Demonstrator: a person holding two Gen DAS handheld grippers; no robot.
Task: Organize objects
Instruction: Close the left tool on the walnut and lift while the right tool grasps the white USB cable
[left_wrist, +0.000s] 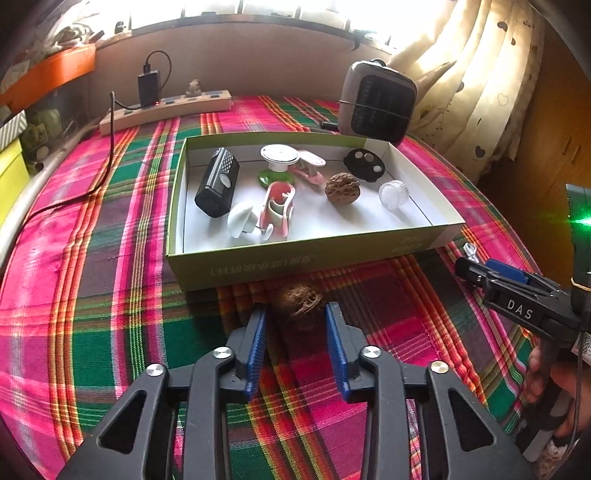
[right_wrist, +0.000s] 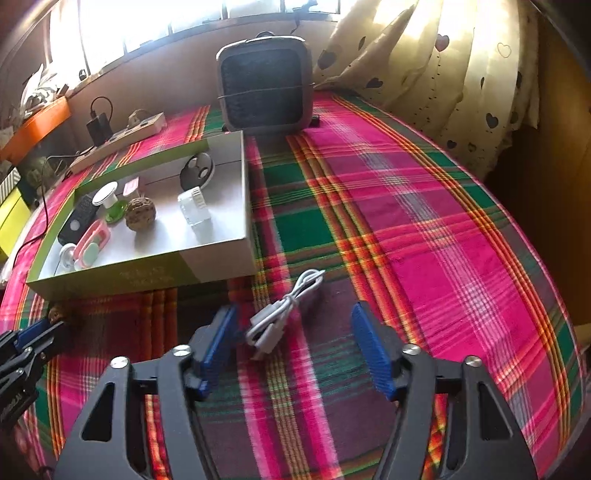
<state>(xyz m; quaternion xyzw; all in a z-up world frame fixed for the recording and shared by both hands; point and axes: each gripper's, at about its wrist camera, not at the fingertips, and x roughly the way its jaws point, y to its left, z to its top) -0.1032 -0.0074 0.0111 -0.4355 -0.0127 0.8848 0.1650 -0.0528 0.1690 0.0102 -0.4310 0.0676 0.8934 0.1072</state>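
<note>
Walnut (left_wrist: 300, 297) on plaid cloth (left_wrist: 110, 295), just before the box (left_wrist: 295, 262), lies between left gripper (left_wrist: 295, 314) jaws, open, ungripped. White cable (right_wrist: 284, 306) lies between right gripper (right_wrist: 295, 325) jaws, wide open.

Box (left_wrist: 306, 264) front wall stands just beyond walnut (left_wrist: 300, 297), blocks fwd travel at cloth level; entry to box only from above; box floor crowded left + centre, bare strip along near wall; right half of cloth (right_wrist: 424, 236) open up to heater (right_wrist: 265, 83) + curtain (right_wrist: 454, 85); cable (right_wrist: 284, 310) lies btwn right gripper (right_wrist: 295, 347) fingers, wide gap each side; power strip (left_wrist: 166, 109) + cord along far left edge.
</note>
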